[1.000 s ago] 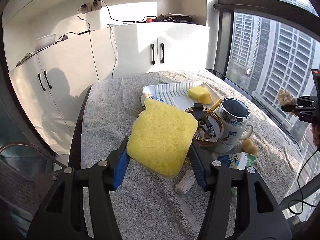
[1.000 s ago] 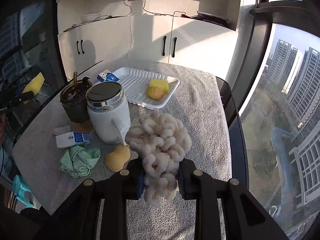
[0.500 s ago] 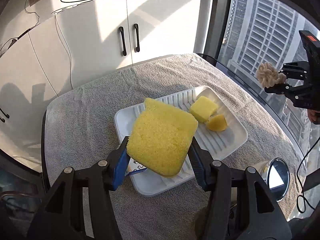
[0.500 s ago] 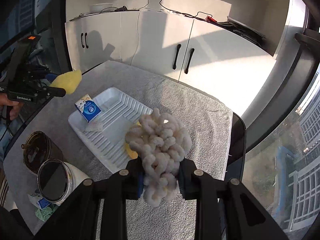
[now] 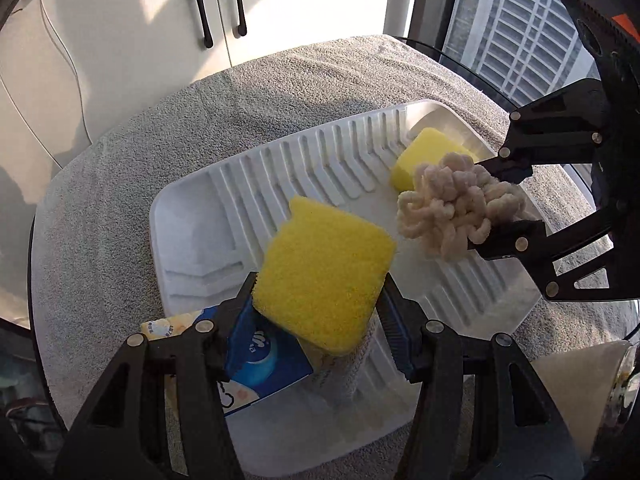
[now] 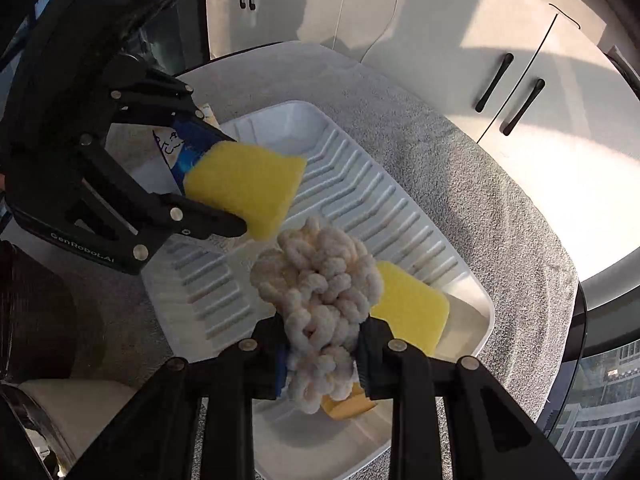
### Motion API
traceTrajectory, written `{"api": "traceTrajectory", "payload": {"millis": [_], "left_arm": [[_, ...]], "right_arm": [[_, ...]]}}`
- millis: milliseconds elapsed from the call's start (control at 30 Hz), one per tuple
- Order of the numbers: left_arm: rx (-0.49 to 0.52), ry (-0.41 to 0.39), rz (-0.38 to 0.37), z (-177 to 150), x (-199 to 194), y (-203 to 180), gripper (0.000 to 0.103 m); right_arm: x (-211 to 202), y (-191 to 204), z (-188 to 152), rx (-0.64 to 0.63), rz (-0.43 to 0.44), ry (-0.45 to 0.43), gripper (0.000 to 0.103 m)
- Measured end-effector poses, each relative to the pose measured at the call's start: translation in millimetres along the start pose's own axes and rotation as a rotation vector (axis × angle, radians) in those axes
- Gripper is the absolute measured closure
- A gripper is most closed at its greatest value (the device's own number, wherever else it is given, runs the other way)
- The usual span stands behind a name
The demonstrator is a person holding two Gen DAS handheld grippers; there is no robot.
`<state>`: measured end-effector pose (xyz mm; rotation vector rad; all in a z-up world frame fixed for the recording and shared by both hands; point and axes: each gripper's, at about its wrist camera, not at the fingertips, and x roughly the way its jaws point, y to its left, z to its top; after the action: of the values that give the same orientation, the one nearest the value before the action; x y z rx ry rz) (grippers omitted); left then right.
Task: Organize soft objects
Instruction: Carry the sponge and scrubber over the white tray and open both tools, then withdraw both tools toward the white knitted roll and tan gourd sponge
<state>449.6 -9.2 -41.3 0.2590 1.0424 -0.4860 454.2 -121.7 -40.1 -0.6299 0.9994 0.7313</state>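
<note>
Towel-covered table (image 5: pixel 120 152) by sunlit window, white cabinets behind. You hold both loads above ribbed white tray (image 5: pixel 224 216), ready for drop. Your left gripper (image 5: pixel 318 312), jaws part-open, clamps yellow sponge (image 5: pixel 324 276) by its edges near tissue pack (image 5: pixel 256 356). Your right gripper (image 6: pixel 320 356), nearly shut, pinches cream yarn bundle (image 6: pixel 320 288) over small yellow sponge (image 6: pixel 412 308) already in tray's right end.
</note>
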Motion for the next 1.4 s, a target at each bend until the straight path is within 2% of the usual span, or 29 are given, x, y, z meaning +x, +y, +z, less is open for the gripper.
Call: {"api": "traceTrajectory", "payload": {"millis": [67,167,233,367,433,500,633,700,800,900,1067,1200,1400], "left_arm": [[0.003,0.002,0.009,1.8,4.3,-0.4,0.046],[-0.014,-0.006,0.016,4.5,5.6,0.9,0.043],[-0.019,-0.015,0.031,5.9,6.4,1.8,0.034],[-0.045,-0.044,0.025,5.1,0.1,5.1,0.027],[-0.075,-0.071,0.011,6.8,-7.5,9.9,0.026],[-0.097,-0.099,0.000,7.6,-17.9,14.1,0.024],[-0.146,-0.185,0.005,2.2,-53.1,26.2,0.006],[-0.191,-0.226,0.005,-4.9,-72.8,34.5,0.003],[-0.228,-0.277,0.024,-26.5,-102.9,42.3,0.000],[-0.215,-0.319,0.069,-57.2,-132.7,38.3,0.000],[-0.200,-0.385,0.120,-120.4,-173.7,17.1,0.000],[-0.183,-0.375,0.154,-168.5,-185.6,-14.9,0.000],[-0.143,-0.343,0.149,-231.0,-180.5,-68.3,0.000]], "right_arm": [[9.6,1.8,0.7,-0.007,-0.004,0.017,0.073],[15.8,0.1,-0.2,0.008,-0.004,0.022,0.065],[15.2,-1.3,-0.1,0.016,-0.010,0.018,0.060],[5.0,3.0,-1.9,0.006,-0.019,-0.004,0.047],[-2.6,5.4,-1.9,-0.001,-0.031,-0.019,0.040],[-14.1,5.0,-3.4,0.006,-0.035,-0.039,0.038],[-46.1,0.0,-11.8,0.057,-0.049,-0.097,0.034],[-68.2,-3.5,-21.7,0.102,-0.047,-0.135,0.033],[-103.3,-6.9,-42.6,0.172,-0.059,-0.201,0.030],[-136.2,-0.5,-70.9,0.236,-0.077,-0.264,0.025],[-177.9,43.3,-133.6,0.302,-0.079,-0.348,0.017],[-185.7,85.0,-175.7,0.376,-0.085,-0.368,0.011],[-163.6,148.0,-220.9,0.509,-0.094,-0.320,0.011]]}}
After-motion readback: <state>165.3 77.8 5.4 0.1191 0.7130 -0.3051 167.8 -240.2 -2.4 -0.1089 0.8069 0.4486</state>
